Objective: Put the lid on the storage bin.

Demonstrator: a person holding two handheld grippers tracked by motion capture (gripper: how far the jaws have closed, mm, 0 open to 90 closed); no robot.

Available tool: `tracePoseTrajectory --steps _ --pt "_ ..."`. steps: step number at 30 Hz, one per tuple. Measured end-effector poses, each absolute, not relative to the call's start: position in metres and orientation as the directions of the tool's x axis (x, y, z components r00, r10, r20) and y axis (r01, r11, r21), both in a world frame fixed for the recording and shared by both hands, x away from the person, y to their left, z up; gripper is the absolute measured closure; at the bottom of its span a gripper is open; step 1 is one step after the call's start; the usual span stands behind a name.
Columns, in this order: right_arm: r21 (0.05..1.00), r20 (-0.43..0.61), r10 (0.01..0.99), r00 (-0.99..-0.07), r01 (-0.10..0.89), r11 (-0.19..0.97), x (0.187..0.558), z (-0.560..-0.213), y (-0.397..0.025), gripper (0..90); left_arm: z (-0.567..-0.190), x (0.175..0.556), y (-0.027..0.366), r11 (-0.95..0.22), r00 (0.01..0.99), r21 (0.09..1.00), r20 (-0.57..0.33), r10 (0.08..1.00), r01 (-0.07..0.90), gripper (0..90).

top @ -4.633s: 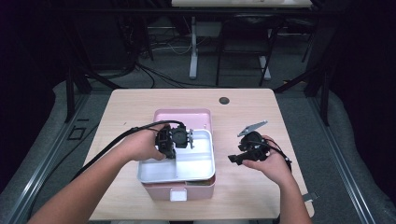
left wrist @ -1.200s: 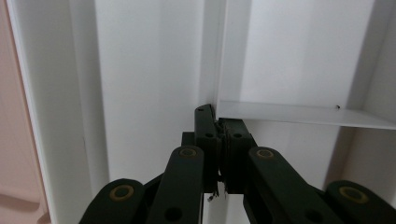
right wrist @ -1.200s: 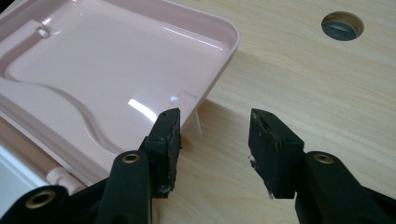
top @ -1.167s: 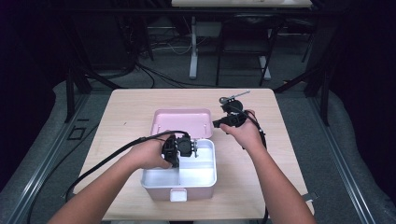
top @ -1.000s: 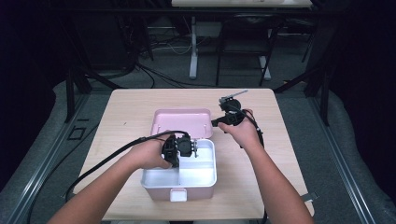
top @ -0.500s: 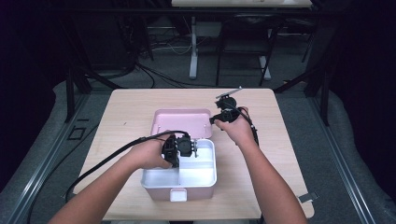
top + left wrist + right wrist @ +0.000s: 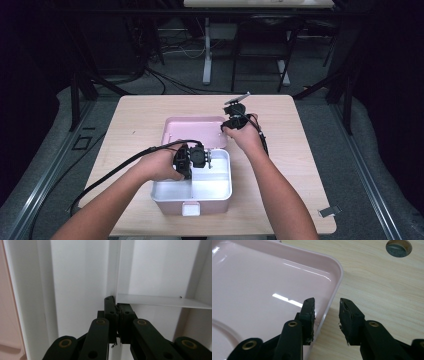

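From the high view I see my left gripper down in the white divided plastic box, and my right gripper at the right edge of its open pink plastic lid on the pale wooden table.

In the left gripper view, my jaws are pinched onto the thin white divider wall.

In the right gripper view, my jaws stand narrowly apart, straddling the lid's rim.

— How was the light from above?
— The table was brightly lit from overhead; the surrounding room sank into darkness, slightly soft.
— And close up?
— White glare streaked the pink lid. The white box was evenly bright, and the near black jaws looked dim and blurred.
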State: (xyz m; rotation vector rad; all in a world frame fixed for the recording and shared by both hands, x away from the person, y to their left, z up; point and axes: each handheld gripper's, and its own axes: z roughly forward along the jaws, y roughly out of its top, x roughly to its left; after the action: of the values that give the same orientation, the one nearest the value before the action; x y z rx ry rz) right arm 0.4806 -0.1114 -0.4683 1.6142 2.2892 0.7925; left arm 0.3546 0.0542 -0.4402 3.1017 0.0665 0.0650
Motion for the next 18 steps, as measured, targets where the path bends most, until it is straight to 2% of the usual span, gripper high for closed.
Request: tracePoseTrajectory --steps 13,18 --pt "0.499 0.165 0.938 -0.304 0.846 0.186 0.4884 -0.4748 -0.1071 77.8 -0.4403 0.3542 0.0540 -0.998 0.998 0.039 0.047 0.043 0.042 87.5" --pt "0.487 0.180 0.942 -0.282 0.858 0.164 0.4887 -0.4742 -0.1069 79.5 -0.4403 0.3544 0.0540 -0.998 0.998 0.039 0.046 0.044 0.042 87.5"
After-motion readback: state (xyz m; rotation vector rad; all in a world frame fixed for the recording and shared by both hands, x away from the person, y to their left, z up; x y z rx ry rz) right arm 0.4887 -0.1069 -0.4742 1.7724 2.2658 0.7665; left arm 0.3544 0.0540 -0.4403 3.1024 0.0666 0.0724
